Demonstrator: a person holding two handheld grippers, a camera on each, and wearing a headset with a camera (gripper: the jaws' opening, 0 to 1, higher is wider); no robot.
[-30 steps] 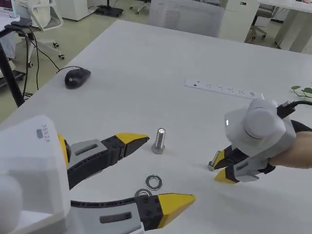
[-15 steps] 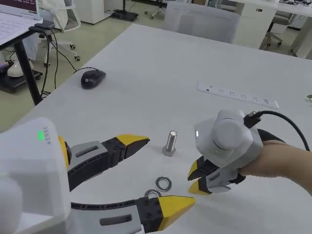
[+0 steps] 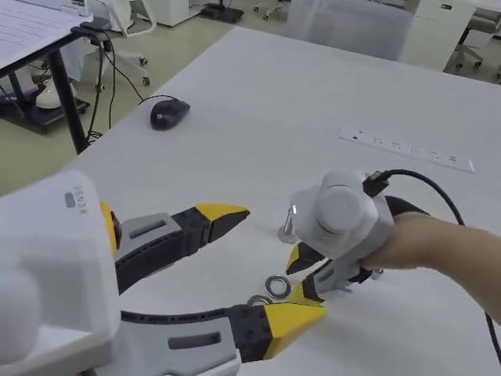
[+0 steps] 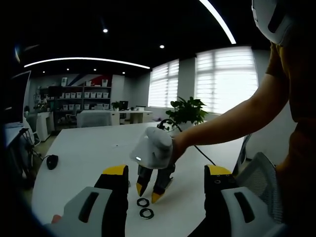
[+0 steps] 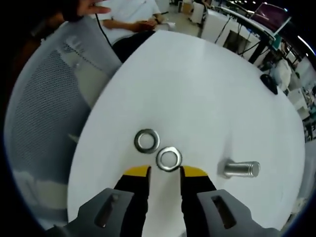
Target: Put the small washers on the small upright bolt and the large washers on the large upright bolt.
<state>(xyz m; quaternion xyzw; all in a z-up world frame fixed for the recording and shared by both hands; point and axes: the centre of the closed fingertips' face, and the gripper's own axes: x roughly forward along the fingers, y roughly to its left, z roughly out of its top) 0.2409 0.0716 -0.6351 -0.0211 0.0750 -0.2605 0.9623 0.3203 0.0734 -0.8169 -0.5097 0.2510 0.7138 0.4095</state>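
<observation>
A white table (image 3: 258,102) is seen across the middle of the head view. A black computer mouse (image 3: 169,114) is placed on it at upper left, and a white power strip (image 3: 405,148) lies at upper right. A side desk (image 3: 47,31) with hanging cables is located in the top left corner. In the left gripper view, a potted plant (image 4: 186,111) is set before blinded windows (image 4: 224,74) right of centre. A grey mesh chair (image 5: 54,94) is seen at the left of the right gripper view.

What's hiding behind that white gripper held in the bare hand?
A steel bolt standing on the table. The head view shows just a sliver of it beside the right gripper, whose body covers the rest.
</observation>
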